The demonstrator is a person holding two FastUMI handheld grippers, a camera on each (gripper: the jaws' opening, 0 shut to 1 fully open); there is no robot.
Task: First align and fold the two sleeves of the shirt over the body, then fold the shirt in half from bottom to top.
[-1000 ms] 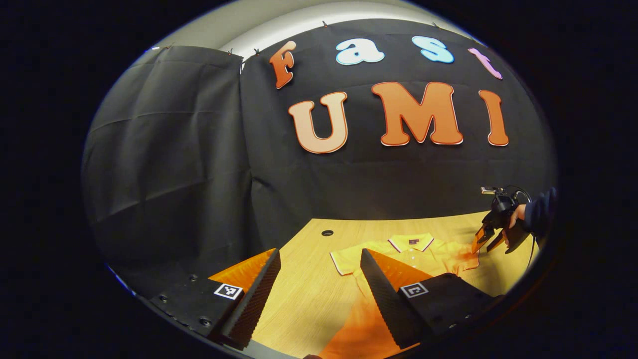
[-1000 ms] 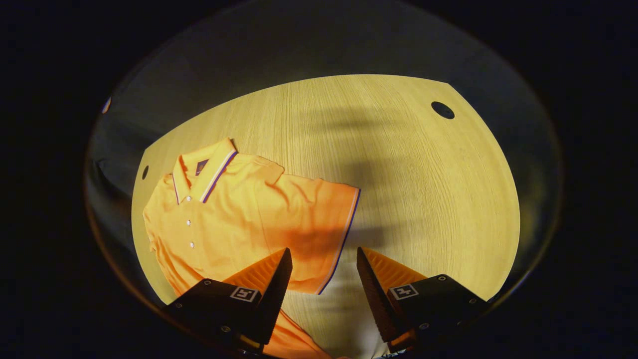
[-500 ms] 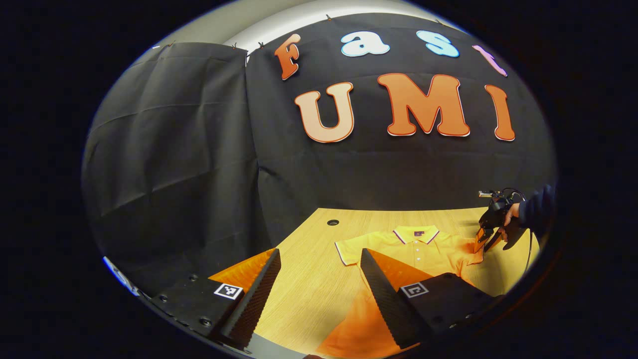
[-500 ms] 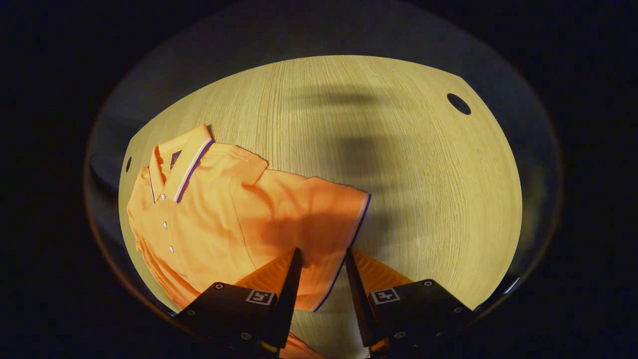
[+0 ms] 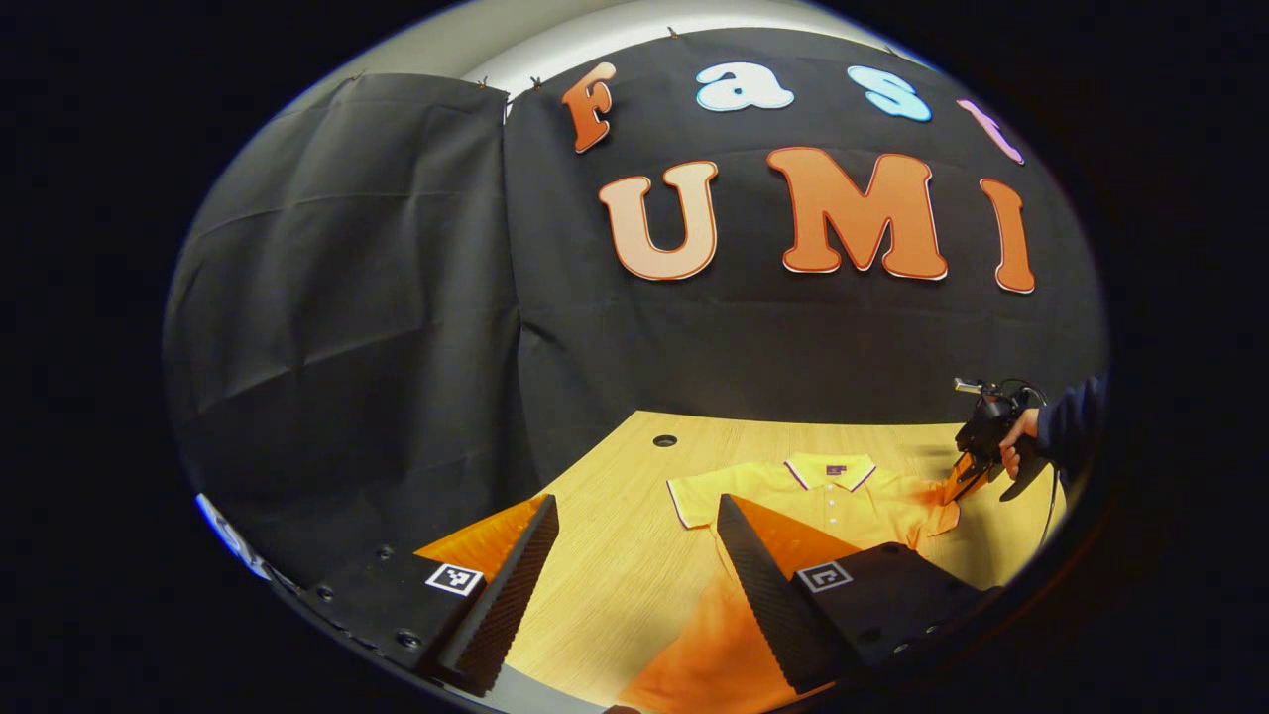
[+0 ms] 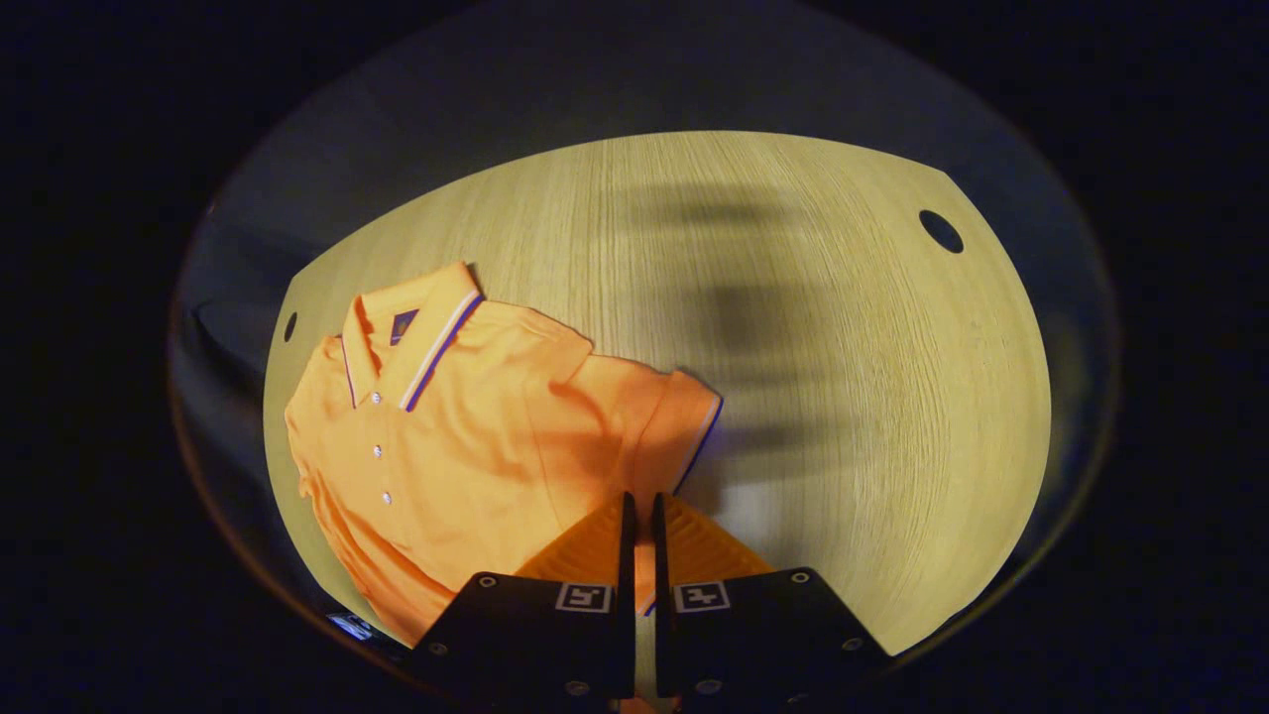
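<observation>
Right gripper view: the right tongs (image 6: 639,516) are clamped on the shirt (image 6: 446,436)'s sleeve hem at bottom centre; no fold is finished. The left tongs (image 5: 634,555) stand apart over the worktop (image 6: 843,397). Both sleeve folds and halving remain.

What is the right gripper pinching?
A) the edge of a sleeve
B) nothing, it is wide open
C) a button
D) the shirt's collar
A. In the right gripper view the right gripper has its jaws closed together on the striped edge of the sleeve of the orange shirt, far from the collar and the buttons.
</observation>
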